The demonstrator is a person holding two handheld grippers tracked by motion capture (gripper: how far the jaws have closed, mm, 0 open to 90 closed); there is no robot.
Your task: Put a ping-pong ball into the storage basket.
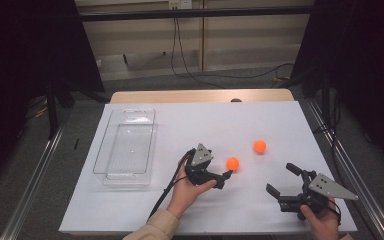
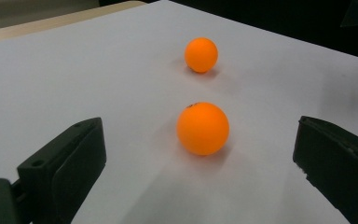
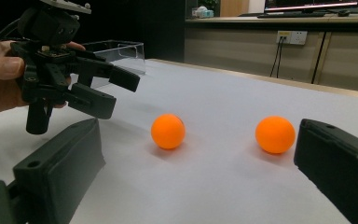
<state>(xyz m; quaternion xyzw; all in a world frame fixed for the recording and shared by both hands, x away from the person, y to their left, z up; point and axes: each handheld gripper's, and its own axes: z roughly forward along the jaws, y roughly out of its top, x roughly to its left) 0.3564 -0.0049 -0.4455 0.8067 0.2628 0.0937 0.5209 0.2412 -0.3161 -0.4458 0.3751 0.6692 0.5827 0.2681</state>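
Observation:
Two orange balls lie on the white-covered table. The nearer ball sits just ahead of my left gripper, in line with the gap between its open jaws and untouched. The farther ball rests beyond it. My right gripper hovers open near the front right, holding nothing. Its view shows both balls, the nearer ball and the farther ball, and the left gripper held in a hand.
A clear, empty plastic tray stands on the left side of the table. The wooden table edge shows at the back. Black cables trail from the left gripper toward the front edge.

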